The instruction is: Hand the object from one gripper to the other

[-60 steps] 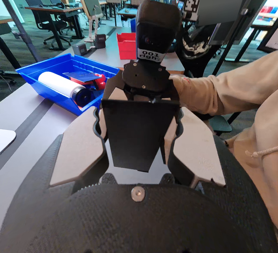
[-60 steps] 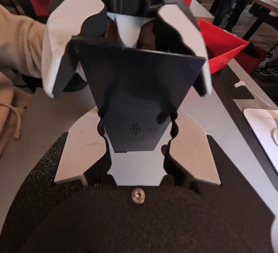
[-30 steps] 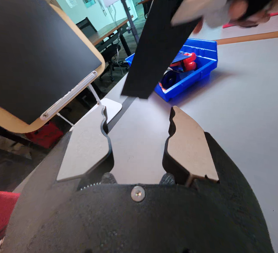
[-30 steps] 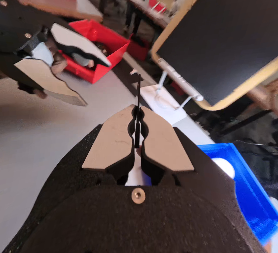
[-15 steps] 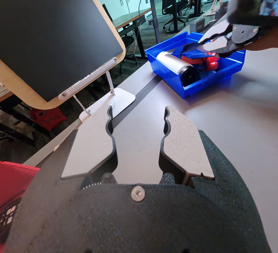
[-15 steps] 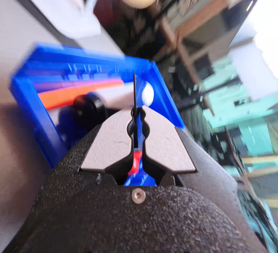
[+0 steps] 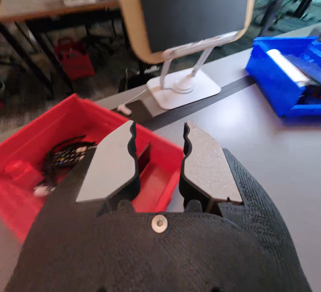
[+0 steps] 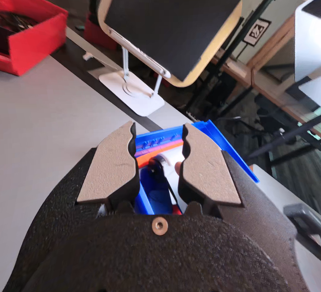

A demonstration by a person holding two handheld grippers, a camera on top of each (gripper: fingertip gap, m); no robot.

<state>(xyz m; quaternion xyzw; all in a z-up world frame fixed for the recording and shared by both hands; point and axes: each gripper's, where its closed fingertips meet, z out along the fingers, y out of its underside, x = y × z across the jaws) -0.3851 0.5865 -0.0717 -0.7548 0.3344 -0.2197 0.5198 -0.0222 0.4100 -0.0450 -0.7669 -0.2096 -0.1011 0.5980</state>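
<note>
My right gripper (image 8: 159,124) is open and hovers over the blue bin (image 8: 225,146). A thin black edge (image 8: 171,190) shows low between its fingers, inside the bin; it looks like the flat black card seen edge-on. A white roll with a black end (image 8: 173,157) lies in the same bin. My left gripper (image 7: 159,124) is open and empty, above the near right corner of the red bin (image 7: 69,110). The blue bin (image 7: 271,82) with the white roll (image 7: 284,65) sits far right in the left wrist view.
A dark board with a tan rim (image 7: 191,6) on a white stand (image 7: 184,89) stands at the table's far edge between the bins; it also shows in the right wrist view (image 8: 165,14). The red bin holds a black tangle (image 7: 67,157) and a flat black piece (image 7: 144,158). There is about 40 cm between the tips of the two grippers.
My right gripper, shut on the black card half a second ago, has opened over the blue bin. My left gripper has swung left, from facing the blue bin to above the red bin.
</note>
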